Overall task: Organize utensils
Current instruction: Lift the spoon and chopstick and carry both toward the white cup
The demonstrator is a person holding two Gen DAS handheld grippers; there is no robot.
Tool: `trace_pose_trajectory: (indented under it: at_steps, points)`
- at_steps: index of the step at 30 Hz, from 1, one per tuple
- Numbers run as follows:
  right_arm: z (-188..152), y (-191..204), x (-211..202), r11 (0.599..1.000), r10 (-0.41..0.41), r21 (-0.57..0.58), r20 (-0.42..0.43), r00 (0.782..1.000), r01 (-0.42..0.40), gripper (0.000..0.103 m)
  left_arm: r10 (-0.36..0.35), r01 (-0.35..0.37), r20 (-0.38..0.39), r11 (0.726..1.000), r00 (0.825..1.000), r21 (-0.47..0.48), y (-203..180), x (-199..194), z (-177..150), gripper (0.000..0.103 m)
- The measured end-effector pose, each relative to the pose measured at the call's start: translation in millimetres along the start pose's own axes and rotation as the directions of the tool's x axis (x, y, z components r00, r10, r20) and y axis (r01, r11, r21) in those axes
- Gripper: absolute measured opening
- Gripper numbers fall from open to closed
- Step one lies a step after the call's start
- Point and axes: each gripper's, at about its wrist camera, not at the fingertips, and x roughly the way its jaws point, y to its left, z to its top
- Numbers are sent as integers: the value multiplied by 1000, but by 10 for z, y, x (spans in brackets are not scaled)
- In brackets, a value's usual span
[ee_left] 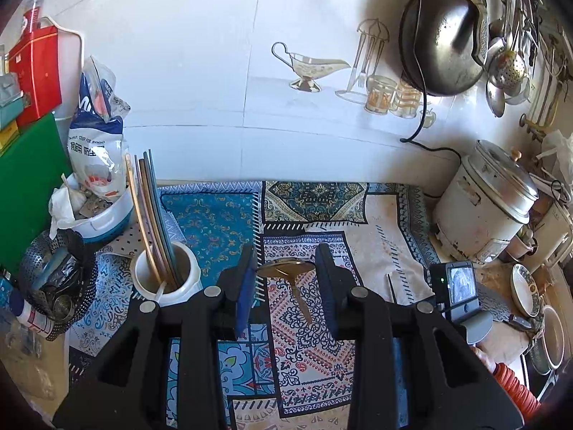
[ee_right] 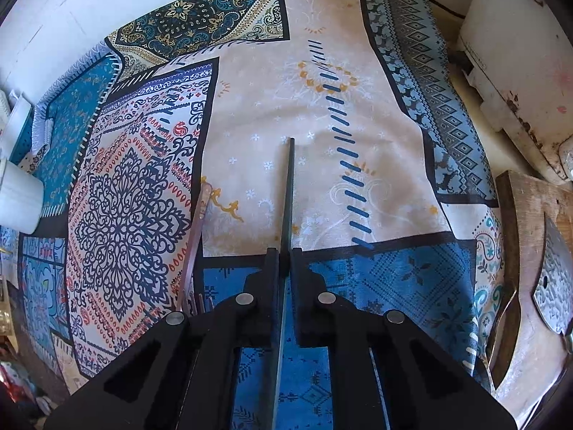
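Note:
In the left wrist view my left gripper [ee_left: 286, 261] is shut on the bowl of a gold spoon [ee_left: 286, 268], whose handle slants down toward the camera above the patterned cloth [ee_left: 315, 340]. Just left of it stands a white utensil holder [ee_left: 166, 279] with several long sticks and handles in it. In the right wrist view my right gripper [ee_right: 285, 251] is shut on a thin dark chopstick [ee_right: 289, 186], which points straight ahead and low over the cloth [ee_right: 250, 125]. A slim metal utensil [ee_right: 196, 236] with prongs at its near end lies on the cloth to the left.
A pale rice cooker [ee_left: 483, 208] stands at the right, and a wok [ee_left: 440, 50] and ladles hang on the wall above it. A wooden board [ee_right: 526, 215] with a cleaver [ee_right: 555, 286] borders the cloth's right side. Bags, a tub and a black strainer [ee_left: 53, 279] crowd the left.

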Motion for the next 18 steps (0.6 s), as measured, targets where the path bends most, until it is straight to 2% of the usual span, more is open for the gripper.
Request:
trace_pose_trajectory:
  at_steps: [7, 13, 18]
  points:
    - [-80, 11, -604, 999, 42, 14, 141, 989, -45, 5, -7, 7, 54, 1000, 998, -14, 55, -162, 141, 32]
    - [-75, 113, -1105, 997, 78, -3, 266, 961, -80, 5, 0, 2, 113, 1000, 994, -18, 125, -351, 283, 32]
    - [88, 286, -1329, 994, 113, -46, 336, 935, -104, 5, 18, -15, 162, 1000, 987, -25, 232, -497, 406, 32]
